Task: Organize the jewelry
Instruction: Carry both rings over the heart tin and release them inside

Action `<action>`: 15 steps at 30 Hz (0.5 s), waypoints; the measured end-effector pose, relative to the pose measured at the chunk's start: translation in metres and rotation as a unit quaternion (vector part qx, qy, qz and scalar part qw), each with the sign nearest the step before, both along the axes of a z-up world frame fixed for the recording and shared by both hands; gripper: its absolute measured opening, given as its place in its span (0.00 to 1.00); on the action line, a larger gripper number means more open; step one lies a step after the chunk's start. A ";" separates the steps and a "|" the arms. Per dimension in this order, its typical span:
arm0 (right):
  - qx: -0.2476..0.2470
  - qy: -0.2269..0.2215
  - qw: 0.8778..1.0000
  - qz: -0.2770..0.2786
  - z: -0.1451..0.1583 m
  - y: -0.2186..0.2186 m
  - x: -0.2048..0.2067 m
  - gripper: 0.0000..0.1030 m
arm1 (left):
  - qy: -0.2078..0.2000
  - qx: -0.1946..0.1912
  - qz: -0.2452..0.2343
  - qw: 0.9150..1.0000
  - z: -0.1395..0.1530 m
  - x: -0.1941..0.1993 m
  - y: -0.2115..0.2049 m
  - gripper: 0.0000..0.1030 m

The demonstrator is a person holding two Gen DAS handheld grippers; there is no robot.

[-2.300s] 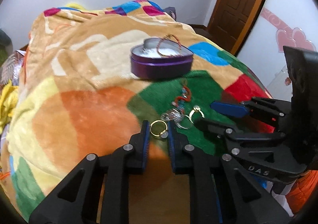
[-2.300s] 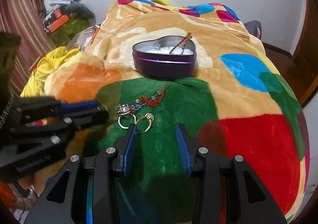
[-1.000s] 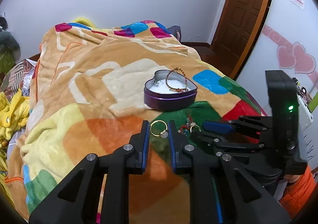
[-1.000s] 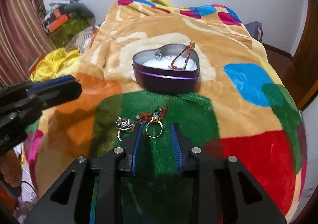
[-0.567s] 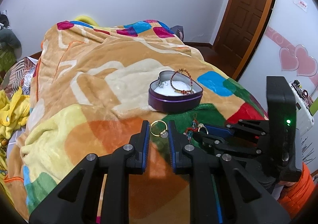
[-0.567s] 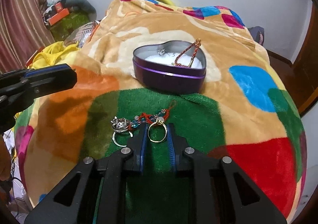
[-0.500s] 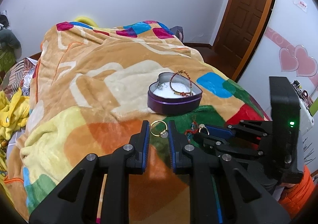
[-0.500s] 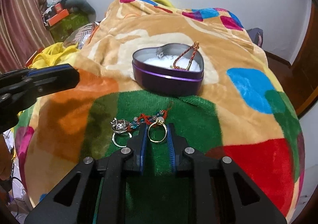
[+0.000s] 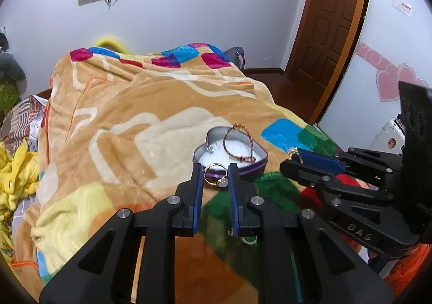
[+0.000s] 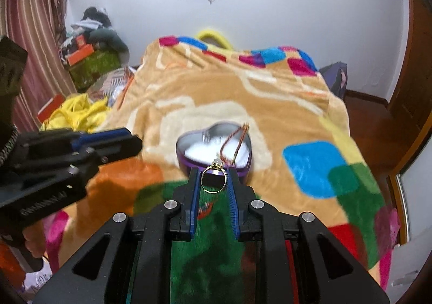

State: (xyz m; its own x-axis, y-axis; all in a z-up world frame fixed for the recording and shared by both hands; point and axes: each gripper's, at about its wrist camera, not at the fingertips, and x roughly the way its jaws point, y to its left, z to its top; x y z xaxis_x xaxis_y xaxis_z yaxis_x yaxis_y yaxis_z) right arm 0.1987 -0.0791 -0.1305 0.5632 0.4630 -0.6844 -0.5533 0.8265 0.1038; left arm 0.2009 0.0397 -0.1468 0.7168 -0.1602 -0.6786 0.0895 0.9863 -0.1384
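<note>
While both pairs of tongs hang above the bed, we see our left tongs [image 9: 215, 178] clenched on a thin gold ring with a small pale stone [image 9: 216, 175], the band pinched between the blue-lined black fingers [image 9: 198, 190]. Our right tongs [image 10: 214, 178] likewise grasp a second gold ring topped with a round pearl-like bead [image 10: 214, 176], held upright with the bead uppermost.

Taking the purple heart-shaped tin with a white lining [image 9: 252, 166] as our landmark, the left ring sits just in front of its near rim, overlapping the purple wall in the left wrist view. In the right wrist view the same tin [image 10: 243, 166] lies just beyond the right ring, whose bead stands against the near edge. Whether either ring touches the tin we cannot tell. Inside the tin, a red and gold braided bracelet [image 9: 240, 146] leans against the far right wall, and a small silver piece [image 9: 210, 148] rests at the left side on the white lining.

From the left wrist view, the right tongs [image 9: 293, 155] appear just to the right of the tin, with a glint of gold at their tip. From the right wrist view, the left tongs [image 10: 136, 142] appear to the left of the tin.

Under the tin spreads a plush blanket patterned in tan, cream, orange, green, blue and red [image 9: 121, 125], covering the bed. On the green patch in front of the tin, a bit of red cord jewellery [image 10: 205, 208] shows between the right fingers.
</note>
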 end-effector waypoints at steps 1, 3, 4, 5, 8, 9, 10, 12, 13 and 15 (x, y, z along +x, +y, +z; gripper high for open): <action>0.005 -0.005 1.000 -0.001 0.003 0.000 0.002 0.17 | -0.001 0.000 0.000 1.000 0.001 0.003 0.000 0.17; 0.010 -0.010 1.000 -0.002 0.008 0.001 0.006 0.17 | -0.005 0.000 -0.001 1.000 0.003 0.008 0.000 0.16; 0.013 -0.012 1.000 -0.003 0.009 0.001 0.007 0.17 | -0.008 0.000 -0.002 1.000 0.004 0.010 0.000 0.17; 0.017 -0.014 1.000 -0.004 0.010 0.002 0.010 0.17 | -0.011 -0.001 -0.002 1.000 0.006 0.013 0.000 0.16; 0.023 -0.019 1.000 -0.006 0.012 0.003 0.017 0.17 | -0.017 -0.002 -0.004 1.000 0.010 0.020 0.000 0.17; 0.024 -0.020 0.999 -0.007 0.012 0.004 0.020 0.17 | -0.020 -0.002 -0.004 1.000 0.011 0.023 -0.001 0.17; 0.025 -0.020 0.999 -0.007 0.013 0.005 0.023 0.17 | -0.021 -0.003 -0.005 1.000 0.011 0.025 -0.001 0.17; 0.026 -0.020 0.999 -0.007 0.012 0.007 0.029 0.17 | -0.023 -0.005 -0.006 1.000 0.012 0.030 -0.001 0.16; 0.026 -0.019 0.999 -0.007 0.010 0.009 0.033 0.17 | -0.023 -0.007 -0.007 1.000 0.011 0.033 0.000 0.17; 0.026 -0.017 1.000 -0.006 0.009 0.009 0.037 0.17 | -0.022 -0.009 -0.009 1.000 0.010 0.038 -0.001 0.17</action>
State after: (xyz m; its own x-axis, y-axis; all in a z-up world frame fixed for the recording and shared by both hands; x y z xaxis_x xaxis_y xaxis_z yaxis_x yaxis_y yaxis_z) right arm 0.2358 -0.0702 -0.1218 0.5915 0.4897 -0.6406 -0.5464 0.8276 0.1282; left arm 0.2389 0.0390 -0.1370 0.7433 -0.1846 -0.6429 0.1130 0.9820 -0.1513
